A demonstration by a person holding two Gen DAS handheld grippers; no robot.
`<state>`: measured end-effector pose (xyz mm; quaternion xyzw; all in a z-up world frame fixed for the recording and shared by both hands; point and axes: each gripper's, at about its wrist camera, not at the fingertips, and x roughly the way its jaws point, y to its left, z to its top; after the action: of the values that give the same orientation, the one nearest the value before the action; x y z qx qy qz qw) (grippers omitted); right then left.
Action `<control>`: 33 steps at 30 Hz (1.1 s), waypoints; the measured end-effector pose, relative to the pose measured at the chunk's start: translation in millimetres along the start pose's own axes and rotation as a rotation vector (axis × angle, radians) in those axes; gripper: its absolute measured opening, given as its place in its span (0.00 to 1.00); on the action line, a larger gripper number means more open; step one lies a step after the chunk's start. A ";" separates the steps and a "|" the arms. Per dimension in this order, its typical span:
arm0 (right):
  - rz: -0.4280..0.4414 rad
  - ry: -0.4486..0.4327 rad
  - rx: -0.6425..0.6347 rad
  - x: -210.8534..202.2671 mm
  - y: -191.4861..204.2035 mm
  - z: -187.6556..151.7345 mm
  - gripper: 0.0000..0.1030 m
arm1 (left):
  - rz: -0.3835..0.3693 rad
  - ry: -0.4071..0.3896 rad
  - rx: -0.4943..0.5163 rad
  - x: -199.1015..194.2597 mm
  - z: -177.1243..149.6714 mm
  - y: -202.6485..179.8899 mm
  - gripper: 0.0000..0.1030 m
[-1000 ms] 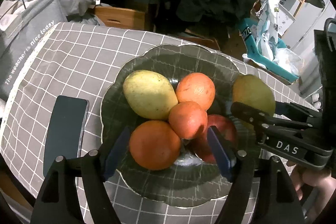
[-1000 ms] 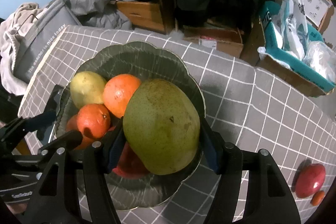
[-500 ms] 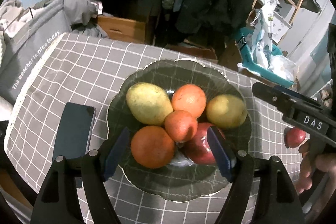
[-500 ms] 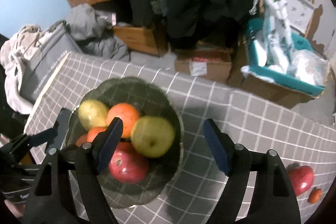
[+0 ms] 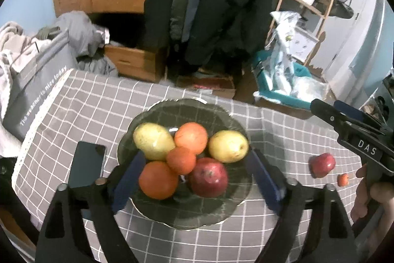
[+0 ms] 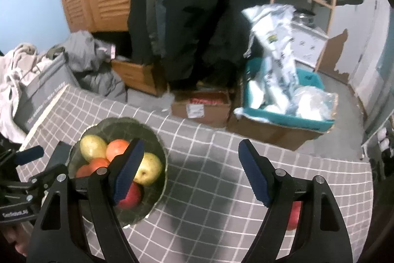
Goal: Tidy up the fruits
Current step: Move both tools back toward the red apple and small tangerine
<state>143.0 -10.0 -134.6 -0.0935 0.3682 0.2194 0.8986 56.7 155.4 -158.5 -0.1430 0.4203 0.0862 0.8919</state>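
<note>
A dark scalloped plate [image 5: 187, 110] on the grey checked tablecloth holds a yellow mango [image 5: 152, 141], a yellow-green mango [image 5: 227, 146], three oranges [image 5: 190, 137] and a red apple [image 5: 208, 176]. The plate also shows in the right wrist view [image 6: 147, 211]. My left gripper [image 5: 194, 179] is open and empty, above the plate's near side. My right gripper [image 6: 190, 174] is open and empty, raised to the right of the plate; it also shows in the left wrist view [image 5: 344, 117]. A second red apple [image 5: 322, 164] and a small orange fruit [image 5: 342, 179] lie on the cloth at the right.
A black phone [image 5: 87, 164] lies left of the plate. A grey bag [image 5: 37, 90] stands past the table's left edge. Cardboard boxes [image 6: 202, 107] and a teal bin [image 6: 285, 115] with plastic bags stand on the floor beyond the far edge.
My right gripper opened and left the yellow-green mango on the plate, then drew back up and to the right. My left gripper also pulled back from the plate.
</note>
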 end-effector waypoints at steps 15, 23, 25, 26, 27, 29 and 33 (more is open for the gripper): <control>-0.082 -0.110 0.033 -90.4 -41.6 -2.5 0.83 | -0.049 -0.082 0.086 -47.9 6.6 -47.7 0.93; -0.145 -0.127 0.036 -119.9 -65.1 -16.1 0.83 | -0.059 -0.108 0.114 -61.2 8.9 -72.0 0.97; -0.164 -0.126 0.037 -124.3 -72.0 -20.2 0.83 | -0.061 -0.115 0.122 -63.3 9.0 -77.5 0.98; -0.178 -0.124 0.037 -126.5 -75.9 -22.7 0.83 | -0.061 -0.117 0.129 -64.1 9.2 -81.2 0.98; -0.185 -0.123 0.038 -128.4 -79.2 -24.7 0.83 | -0.062 -0.117 0.134 -64.2 9.5 -84.3 0.98; -0.196 -0.124 0.049 -134.9 -89.2 -30.6 0.83 | -0.066 -0.116 0.139 -64.2 9.9 -90.5 0.98; -0.221 -0.123 0.075 -146.2 -107.1 -40.8 0.83 | -0.080 -0.114 0.151 -64.4 9.8 -104.0 0.98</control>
<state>74.9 -166.0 -60.2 -0.0862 0.3079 0.1106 0.9410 51.6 58.2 -83.7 -0.0871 0.3681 0.0264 0.9253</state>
